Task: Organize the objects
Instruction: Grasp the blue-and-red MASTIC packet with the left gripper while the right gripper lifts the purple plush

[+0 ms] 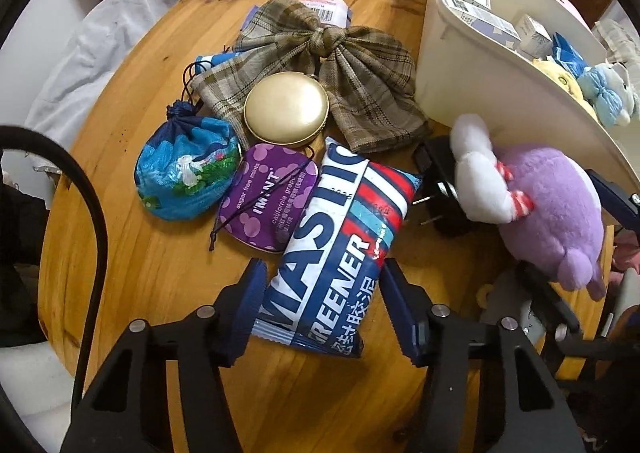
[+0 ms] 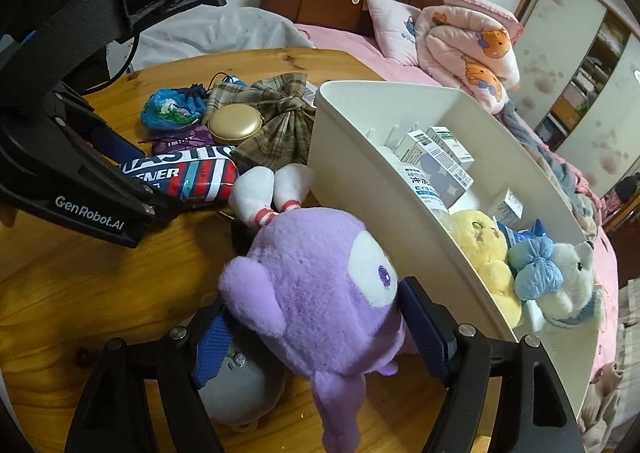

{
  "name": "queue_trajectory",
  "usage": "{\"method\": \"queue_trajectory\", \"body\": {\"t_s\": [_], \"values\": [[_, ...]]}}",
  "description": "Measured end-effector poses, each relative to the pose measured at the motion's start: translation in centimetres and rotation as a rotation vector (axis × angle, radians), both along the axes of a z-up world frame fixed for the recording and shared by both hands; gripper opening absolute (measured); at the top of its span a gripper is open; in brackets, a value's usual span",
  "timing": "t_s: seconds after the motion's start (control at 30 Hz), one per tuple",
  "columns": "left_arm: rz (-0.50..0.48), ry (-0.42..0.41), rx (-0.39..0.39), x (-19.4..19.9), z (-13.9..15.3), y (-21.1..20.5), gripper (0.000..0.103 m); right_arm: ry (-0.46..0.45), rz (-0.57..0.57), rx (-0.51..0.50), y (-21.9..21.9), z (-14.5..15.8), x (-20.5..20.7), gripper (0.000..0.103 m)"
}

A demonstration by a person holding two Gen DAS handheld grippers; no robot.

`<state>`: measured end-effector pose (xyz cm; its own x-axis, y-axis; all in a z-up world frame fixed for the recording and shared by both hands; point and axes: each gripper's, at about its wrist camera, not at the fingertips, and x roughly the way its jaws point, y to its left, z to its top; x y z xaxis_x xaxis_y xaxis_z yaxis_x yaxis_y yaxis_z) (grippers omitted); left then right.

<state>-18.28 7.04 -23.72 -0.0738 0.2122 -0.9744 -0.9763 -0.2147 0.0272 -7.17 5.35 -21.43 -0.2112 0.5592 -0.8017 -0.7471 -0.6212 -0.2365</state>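
The purple plush toy is pinched at its head between the blue-padded fingers of the right gripper, lifted above the wooden surface just beside the near wall of the white bin; its white feet with red-striped cuffs point away toward the clutter. In the left wrist view the same toy hangs at the right edge, touching the bin's outer wall. Under it on the surface lies a grey rounded plush, partly hidden. Inside the bin sit a yellow plush, a white bear with a blue bow and several small white boxes. The left gripper has its fingers spread on either side of the near end of a blue, white and red packet lying flat on the surface, not closed on it. Just beyond the packet are a purple mint tin, a blue drawstring pouch, a round gold compact resting on a plaid fabric bow, and a black plug adapter beside the toy's feet. A bed with pink sheets and a rolled quilt lies behind the surface.
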Motion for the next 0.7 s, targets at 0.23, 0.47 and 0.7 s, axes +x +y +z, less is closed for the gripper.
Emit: {"method": "queue_trajectory", "body": {"t_s": [0.23, 0.47, 0.7], "values": [[0.016, 0.013, 0.014, 1.3, 0.8, -0.2, 0.05, 0.02, 0.014, 0.005, -0.2, 0.2, 0.3, 0.058], [0.105, -0.019, 0.069, 1.6, 4.2, -2.0, 0.048, 0.074, 0.059, -0.048, -0.4, 1.7, 1.1, 0.054], [0.211, -0.04, 0.175, -0.4, 10.3, -5.8, 0.048, 0.179, 0.166, -0.033, -2.6, 6.3, 2.4, 0.054]]}}
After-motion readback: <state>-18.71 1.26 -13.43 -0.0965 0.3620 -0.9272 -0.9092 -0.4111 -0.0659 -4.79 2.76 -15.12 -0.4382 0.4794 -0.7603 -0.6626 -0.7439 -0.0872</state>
